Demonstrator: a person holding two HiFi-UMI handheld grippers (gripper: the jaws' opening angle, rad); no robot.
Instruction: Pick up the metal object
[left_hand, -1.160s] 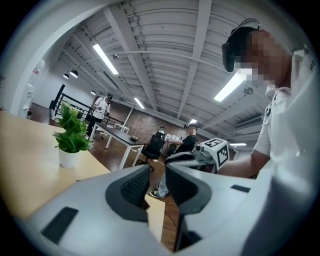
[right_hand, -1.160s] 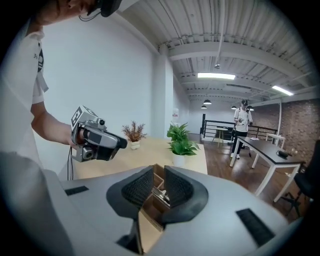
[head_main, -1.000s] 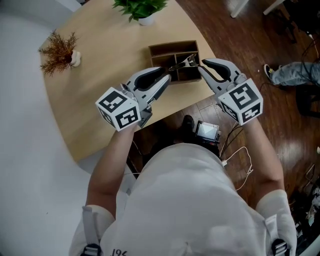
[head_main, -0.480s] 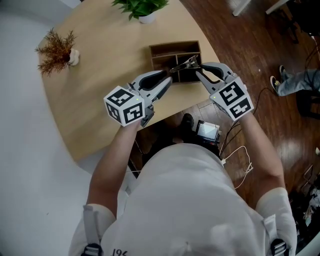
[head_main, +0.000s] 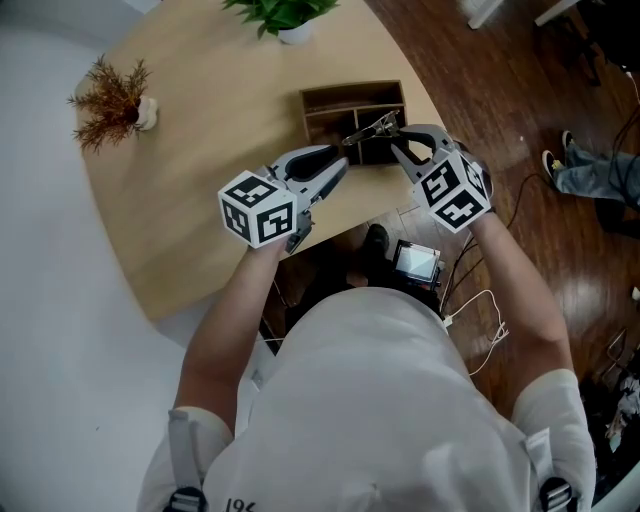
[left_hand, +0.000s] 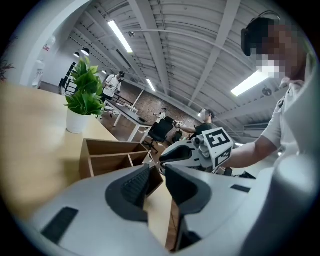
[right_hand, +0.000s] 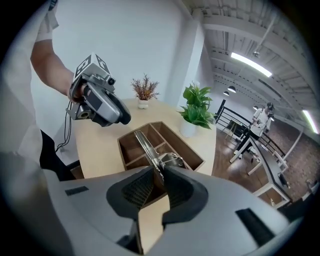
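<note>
Two grippers up: right gripper (head_main: 399, 138) clamps the metal object (head_main: 368, 129) over the box (head_main: 330, 98), left gripper (head_main: 338, 168) at its nine o'clock narrowly parted, empty.

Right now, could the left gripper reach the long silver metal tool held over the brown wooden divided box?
Probably yes. The left gripper, open and empty, sits close beside the long silver metal tool with nothing between; the right gripper grips only one end.

White shirt (head_main: 370, 400); grey left gripper (head_main: 340, 166) and right gripper (head_main: 397, 141) bear black-and-white cubes (head_main: 258, 208).
</note>
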